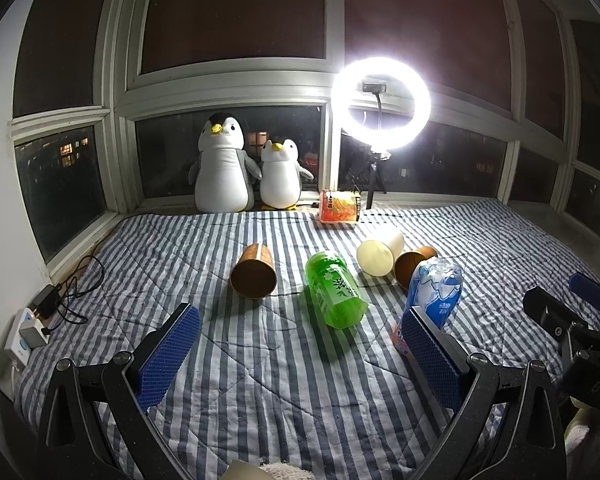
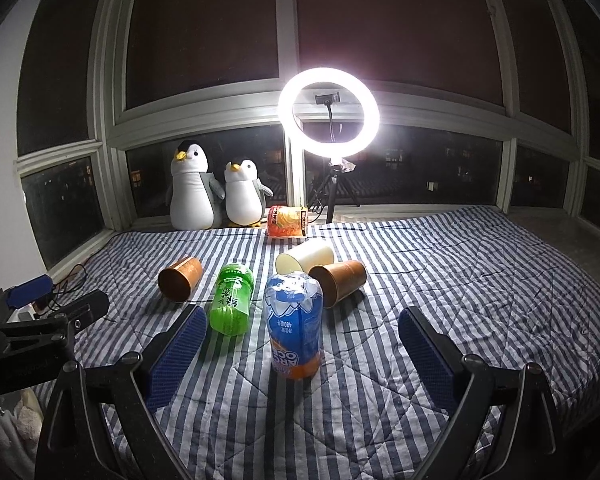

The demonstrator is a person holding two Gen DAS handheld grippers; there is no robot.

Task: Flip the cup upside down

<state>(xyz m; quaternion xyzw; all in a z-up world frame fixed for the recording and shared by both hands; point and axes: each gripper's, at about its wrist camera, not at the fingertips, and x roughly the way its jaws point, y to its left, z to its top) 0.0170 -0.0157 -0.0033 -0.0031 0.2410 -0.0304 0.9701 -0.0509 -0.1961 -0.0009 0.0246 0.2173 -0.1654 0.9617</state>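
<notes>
Three cups lie on their sides on the striped bedspread [image 1: 260, 380]. One brown cup [image 1: 254, 272] [image 2: 180, 278] lies at the left, mouth toward me. A cream cup [image 1: 380, 254] [image 2: 304, 260] and a second brown cup [image 1: 414, 266] [image 2: 340, 280] lie together further right. My left gripper [image 1: 300, 316] is open and empty, short of the left brown cup. My right gripper [image 2: 303, 316] is also open; a blue bottle [image 2: 296, 328] lies on the bed in the gap between its fingers, untouched. Each gripper shows at the edge of the other's view [image 1: 572, 300] [image 2: 56, 300].
A green bottle [image 1: 336, 290] [image 2: 232, 298] lies between the left brown cup and the blue bottle [image 1: 434, 292]. Two plush penguins [image 1: 220, 168], an orange packet [image 1: 340, 206] and a lit ring light [image 1: 382, 100] stand by the window. A power strip [image 1: 22, 332] with cables sits at the left.
</notes>
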